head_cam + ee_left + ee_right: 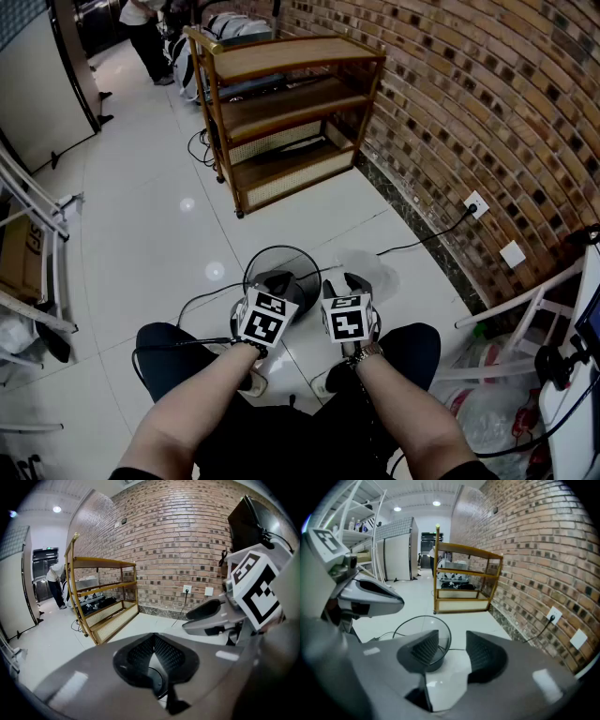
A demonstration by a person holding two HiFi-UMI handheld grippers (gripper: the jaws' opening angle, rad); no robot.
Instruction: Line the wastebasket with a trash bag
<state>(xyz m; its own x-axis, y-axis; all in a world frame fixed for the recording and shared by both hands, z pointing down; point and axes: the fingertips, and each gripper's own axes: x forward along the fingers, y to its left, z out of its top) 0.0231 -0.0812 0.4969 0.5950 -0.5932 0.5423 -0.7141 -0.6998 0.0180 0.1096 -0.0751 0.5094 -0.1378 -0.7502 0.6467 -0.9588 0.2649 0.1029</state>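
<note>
One wastebasket (298, 258) stands upright, mouth up, free floor (159, 244) around, wall (469, 103) at right. Left gripper (275, 281) fingers are together, right gripper (354, 283) fingers apart, empty.

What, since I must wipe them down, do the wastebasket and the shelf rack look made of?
Wastebasket: probably black metal mesh with a matte finish; the floor shows through its wall below a thin dark rim. Shelf rack: wood, going by its warm brown boards and posts with a slight sheen. The paler panels along the lower shelves look like woven cane, though they are too small to be sure.
</note>
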